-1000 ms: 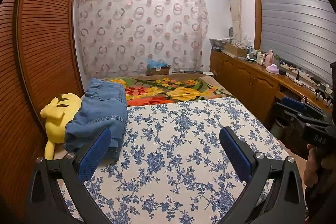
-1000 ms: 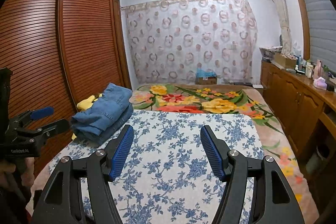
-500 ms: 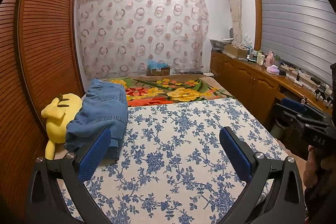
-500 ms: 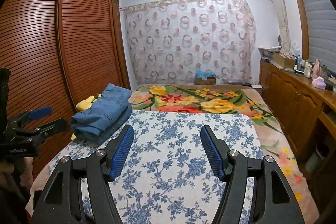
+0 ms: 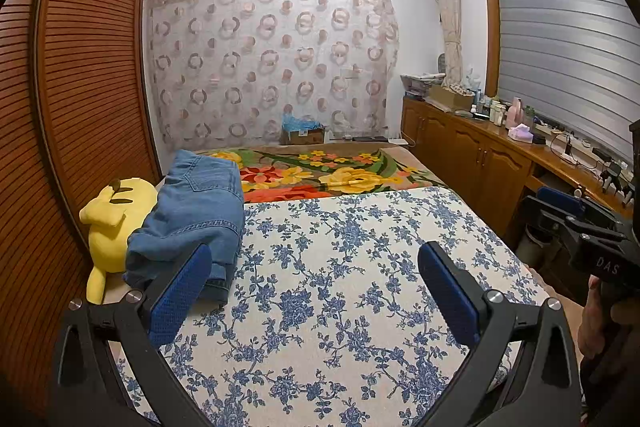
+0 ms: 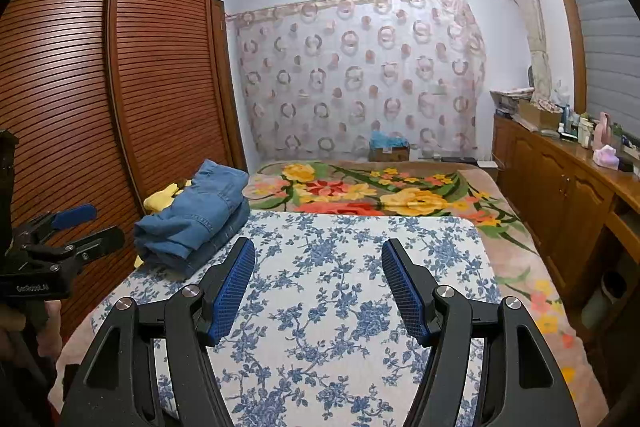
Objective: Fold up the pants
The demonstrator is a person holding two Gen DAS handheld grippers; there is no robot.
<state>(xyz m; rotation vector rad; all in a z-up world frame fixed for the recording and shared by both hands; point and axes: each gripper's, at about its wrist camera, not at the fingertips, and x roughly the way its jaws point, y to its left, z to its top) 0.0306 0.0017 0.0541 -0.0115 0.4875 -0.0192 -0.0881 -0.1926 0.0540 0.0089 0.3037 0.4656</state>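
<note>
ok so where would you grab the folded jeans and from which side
Take the folded jeans at the stacked near edge, which overhangs toward the camera. Come in with the left hand-held gripper, open and nearest, one finger under the stack; the yellow plush blocks the wardrobe side.

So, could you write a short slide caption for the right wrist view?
Open right gripper above the floral bedcover; folded jeans lie at its far left.
</note>
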